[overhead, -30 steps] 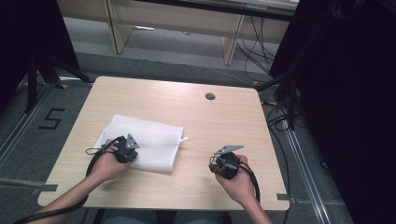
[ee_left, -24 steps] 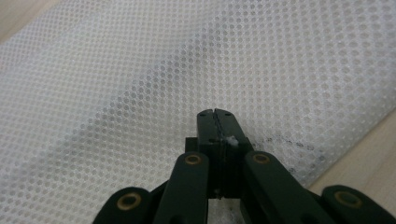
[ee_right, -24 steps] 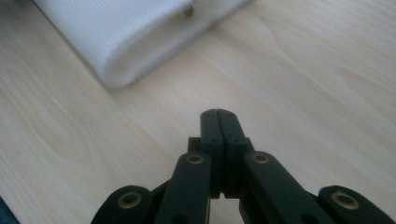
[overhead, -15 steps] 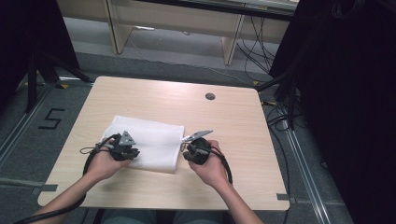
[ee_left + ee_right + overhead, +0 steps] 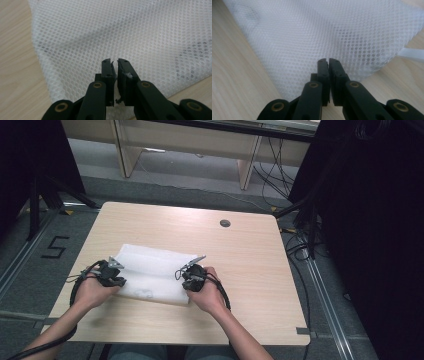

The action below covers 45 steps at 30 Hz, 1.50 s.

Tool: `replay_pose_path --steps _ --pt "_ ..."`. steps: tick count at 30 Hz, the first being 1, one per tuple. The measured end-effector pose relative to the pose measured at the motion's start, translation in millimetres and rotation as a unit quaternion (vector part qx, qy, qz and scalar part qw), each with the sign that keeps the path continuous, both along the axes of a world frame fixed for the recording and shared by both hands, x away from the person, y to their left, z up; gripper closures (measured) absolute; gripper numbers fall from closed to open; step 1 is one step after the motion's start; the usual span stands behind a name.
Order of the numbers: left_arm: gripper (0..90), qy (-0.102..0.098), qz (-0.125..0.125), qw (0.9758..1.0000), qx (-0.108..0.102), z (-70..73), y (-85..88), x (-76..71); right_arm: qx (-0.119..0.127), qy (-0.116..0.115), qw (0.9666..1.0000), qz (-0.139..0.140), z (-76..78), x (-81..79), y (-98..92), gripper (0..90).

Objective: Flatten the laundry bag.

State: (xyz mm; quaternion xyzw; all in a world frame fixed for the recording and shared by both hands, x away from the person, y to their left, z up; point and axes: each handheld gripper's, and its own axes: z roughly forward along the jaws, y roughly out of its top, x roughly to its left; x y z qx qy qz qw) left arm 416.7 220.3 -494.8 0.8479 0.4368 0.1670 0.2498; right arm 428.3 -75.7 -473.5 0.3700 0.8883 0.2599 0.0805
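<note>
1. The white, rectangular mesh fabric bag (image 5: 152, 274) lies flat near the front-left corner of the light wooden table (image 5: 250, 265).
2. The left gripper (image 5: 114, 63) is nearly closed, apparently pinching nothing.
3. The right gripper (image 5: 328, 62) is closed and empty.
4. Risk: closed jaws snag the mesh, dragging the bag off the front edge.

We're looking at a white mesh laundry bag (image 5: 130, 32), soft netted cloth full of tiny holes, on a light wood-grain table (image 5: 250, 250) with a smooth matt finish. Gripper jaws are matt black plastic with brass-looking rivets.
</note>
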Motion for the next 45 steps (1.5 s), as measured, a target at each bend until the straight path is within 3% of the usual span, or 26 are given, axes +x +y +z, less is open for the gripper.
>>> replay_pose_path --steps 2,3,8,9,10,11,14,15,16,18,22,23,24,25,26,27,29,32,33,36,39,41,42,45 --pt "83.5 -0.002 -0.003 1.0 0.002 -3.0 -6.1 0.0 -0.012 -0.001 0.9999 0.0 -4.7 0.8 -4.0 88.1" --pt "83.6 -0.004 -0.017 0.9997 0.015 -1.4 -9.9 0.0 -0.013 0.004 0.9999 -0.004 -8.6 0.9 -10.8 88.2" --pt "83.7 -0.009 -0.039 0.9991 0.012 -2.7 -30.3 -2.1 -0.012 0.013 0.9996 -0.021 -9.8 -0.8 -26.1 88.2" --pt "83.8 -0.025 -0.06 0.9977 0.02 -2.5 -38.4 -1.4 -0.022 0.012 0.9993 -0.026 -9.5 -1.5 -36.7 88.2" --pt "83.7 -0.025 -0.06 0.9977 0.02 -2.5 -38.4 -1.4 -0.022 0.012 0.9993 -0.026 -9.5 -1.5 -36.7 88.2" --pt "83.7 -0.013 -0.061 0.9979 0.013 -2.6 -44.4 -3.3 -0.022 0.014 0.9992 -0.029 -9.3 -2.1 -40.2 88.2" --pt "83.7 -0.027 -0.082 0.9963 0.007 -3.8 -54.2 -3.6 -0.029 0.012 0.9988 -0.038 -8.9 -2.9 -54.1 88.2" --pt "83.7 -0.018 -0.076 0.9969 -0.007 -4.8 -58.5 -4.4 -0.03 0.017 0.9984 -0.046 -8.3 -3.9 -57.8 88.1" --pt "83.5 -0.02 -0.081 0.9965 -0.006 -4.6 -60.5 -3.1 -0.028 0.012 0.9985 -0.046 -9.0 -3.4 -67.3 88.0" --pt "83.5 -0.013 -0.079 0.9966 -0.019 -5.0 -68.1 -0.1 -0.027 0.013 0.9981 -0.054 -9.2 -4.1 -72.5 88.0" --pt "83.3 -0.011 -0.088 0.9957 -0.027 -5.8 -75.9 4.0 -0.032 0.012 0.9972 -0.067 -8.7 -3.7 -80.7 88.0" --pt "83.2 -0.013 -0.092 0.9952 -0.029 -6.1 -78.8 5.6 -0.033 0.01 0.997 -0.069 -8.8 -2.9 -83.3 87.9" --pt "80.1 -0.018 -0.12 0.992 -0.032 -6.2 -81.7 8.3 -0.039 0.002 0.9968 -0.07 -9.1 -1.8 -88.1 87.9" --pt "75.2 -0.018 -0.12 0.992 -0.032 -6.2 -81.7 8.3 -0.039 0.002 0.9968 -0.07 -9.1 -1.8 -88.1 87.9" --pt "75.2 -0.021 -0.14 0.9887 -0.049 -6.8 -82.6 9.3 -0.043 0.007 0.996 -0.078 -8.9 -2.6 -89.3 87.8" --pt "67.9 -0.02 -0.141 0.988 -0.06 -6.5 -82.6 9.1 -0.044 -0.004 0.996 -0.077 -9.5 -1.8 -95.1 87.5" --pt "66.4 -0.024 -0.138 0.9865 -0.085 -6.1 -82.5 6.0 -0.044 -0.005 0.9959 -0.079 -9.8 -1.9 -97.9 87.4" --pt "66.0 -0.024 -0.154 0.9849 -0.076 -0.9 -79.3 0.8 -0.04 -0.002 0.9945 -0.097 -9.7 -1.6 -104.2 86.8" --pt "67.5 -0.023 -0.14 0.9868 -0.078 0.4 -78.0 0.0 -0.038 -0.006 0.9947 -0.095 -10.3 -0.2 -105.7 86.8" --pt "72.3 -0.021 -0.13 0.9903 -0.045 2.0 -73.8 3.7 -0.04 -0.005 0.9935 -0.107 -10.1 1.4 -104.4 86.7" --pt "75.2 0.001 -0.13 0.9907 -0.038 -3.1 -72.4 8.7 -0.041 -0.015 0.9939 -0.101 -11.1 2.1 -104.6 86.6" --pt "75.6 -0.014 -0.123 0.9916 -0.037 -6.0 -74.5 11.8 -0.034 -0.005 0.9932 -0.111 -10.9 1.1 -104.7 86.5" --pt "75.7 -0.012 -0.122 0.9919 -0.034 -5.7 -75.4 14.2 -0.036 -0.009 0.9931 -0.112 -10.9 1.9 -105.8 86.5" --pt "75.7 -0.035 -0.112 0.9924 -0.036 -8.5 -80.1 18.1 -0.032 -0.013 0.9929 -0.114 -11.6 4.7 -108.3 86.3"
